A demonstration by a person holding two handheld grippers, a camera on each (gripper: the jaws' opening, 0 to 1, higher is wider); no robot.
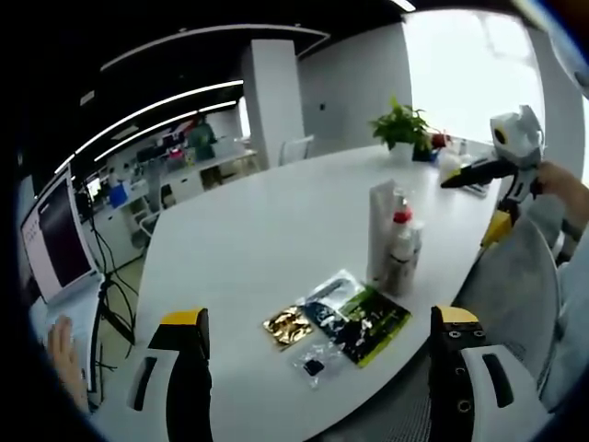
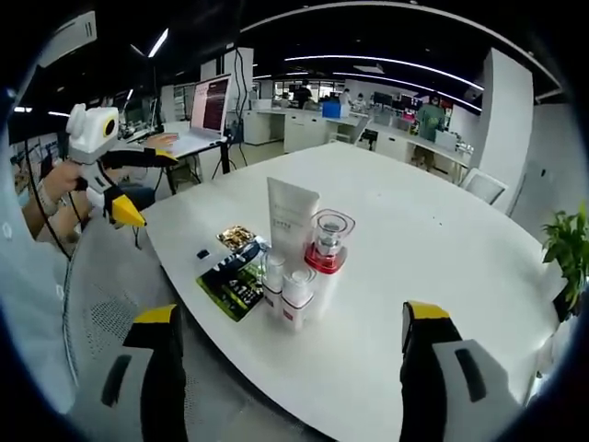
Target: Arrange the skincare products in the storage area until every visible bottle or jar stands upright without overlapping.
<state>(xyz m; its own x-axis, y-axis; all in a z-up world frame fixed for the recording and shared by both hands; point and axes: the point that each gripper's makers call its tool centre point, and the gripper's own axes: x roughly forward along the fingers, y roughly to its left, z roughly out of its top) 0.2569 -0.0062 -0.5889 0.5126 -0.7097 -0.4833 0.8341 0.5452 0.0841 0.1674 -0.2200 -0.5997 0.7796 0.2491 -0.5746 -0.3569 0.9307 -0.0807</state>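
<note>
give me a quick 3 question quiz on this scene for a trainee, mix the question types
1. True or false: the white tube lies flat on the white table.
2. Which is nearest the table edge on the person's side? A) the bottle with the red collar B) the flat sachets C) the potted plant
3. Fill in: both the left gripper and the right gripper have jaws that are ____ and hold nothing.

Key
1. False: it stands upright beside the bottles.
2. B
3. open
</note>
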